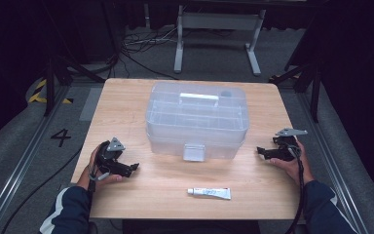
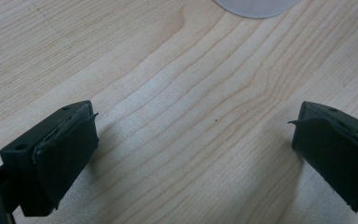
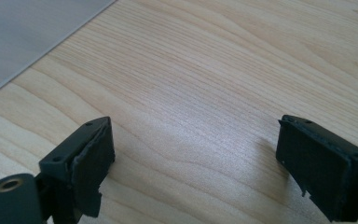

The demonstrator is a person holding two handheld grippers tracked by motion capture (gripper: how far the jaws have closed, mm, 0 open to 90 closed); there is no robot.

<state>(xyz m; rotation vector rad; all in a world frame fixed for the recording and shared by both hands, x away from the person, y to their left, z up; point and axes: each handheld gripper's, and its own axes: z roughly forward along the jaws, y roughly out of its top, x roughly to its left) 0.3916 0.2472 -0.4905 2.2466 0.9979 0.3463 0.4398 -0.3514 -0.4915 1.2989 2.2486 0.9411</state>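
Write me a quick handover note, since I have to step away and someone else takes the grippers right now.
Left gripper: open, nothing between the jaws, resting on the table left of the box.
Right gripper: open, nothing between the jaws, resting on the table right of the box.
Things: the clear plastic box with a white handle stands at mid-table, lid down, its front latch facing the person. A small white tube lies flat near the front edge, apart from the box.
Done: nothing visible so far; box and tube untouched.
Left: probably open the box and deal with the tube.
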